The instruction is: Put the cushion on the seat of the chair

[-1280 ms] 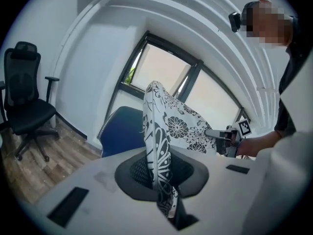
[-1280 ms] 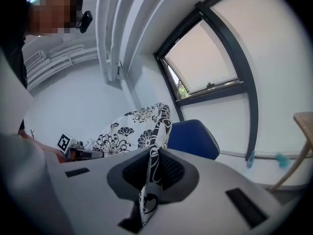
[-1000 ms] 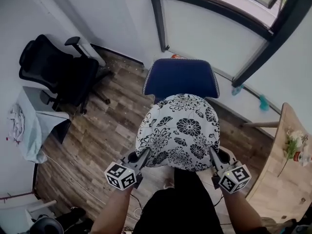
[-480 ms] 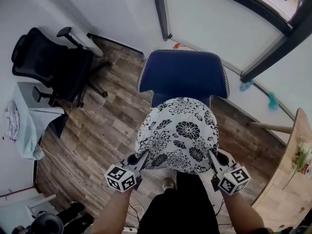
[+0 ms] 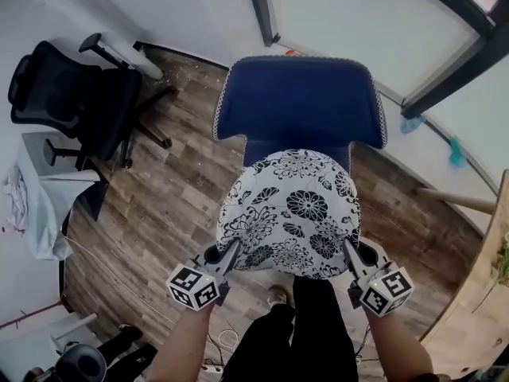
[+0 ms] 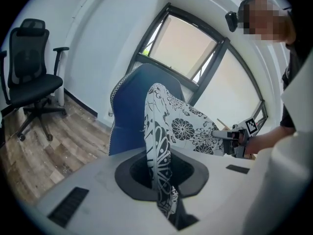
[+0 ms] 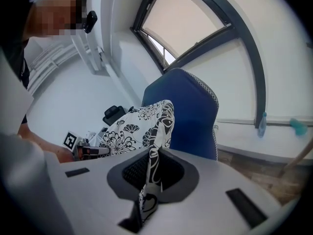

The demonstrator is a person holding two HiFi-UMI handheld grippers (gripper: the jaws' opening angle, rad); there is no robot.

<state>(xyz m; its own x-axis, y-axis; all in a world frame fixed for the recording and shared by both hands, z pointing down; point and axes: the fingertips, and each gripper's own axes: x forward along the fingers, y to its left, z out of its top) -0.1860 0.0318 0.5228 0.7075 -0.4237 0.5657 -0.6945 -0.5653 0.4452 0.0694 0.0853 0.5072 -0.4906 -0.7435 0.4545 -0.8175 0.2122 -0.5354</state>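
Looks steeply down on a rounded black-and-white floral cushion (image 5: 290, 213), held in the air in front of a blue chair (image 5: 298, 102) and not yet resting on anything. Pinches the cushion's near-left rim in the left gripper (image 5: 235, 249), jaws closed tight on a fold of the fabric. Clamps the near-right rim in the right gripper (image 5: 347, 249) in the same way.

Holds at two points well apart, probably to keep the soft cushion spread flat rather than drooping, so that it can go down squarely. Hides the seat from above, so cannot tell how much gap remains below. From both gripper views, hangs in front of the blue backrest, with the far edge near it.

Stands just behind the cushion on dark-trousered legs (image 5: 294, 341), facing the chair's front. Leaves a black office chair (image 5: 71, 102) well apart, by the far-left corner of the wooden floor (image 5: 175, 205).

Judged as the lowering step: needs setting down on the seat, then letting go at both rims.
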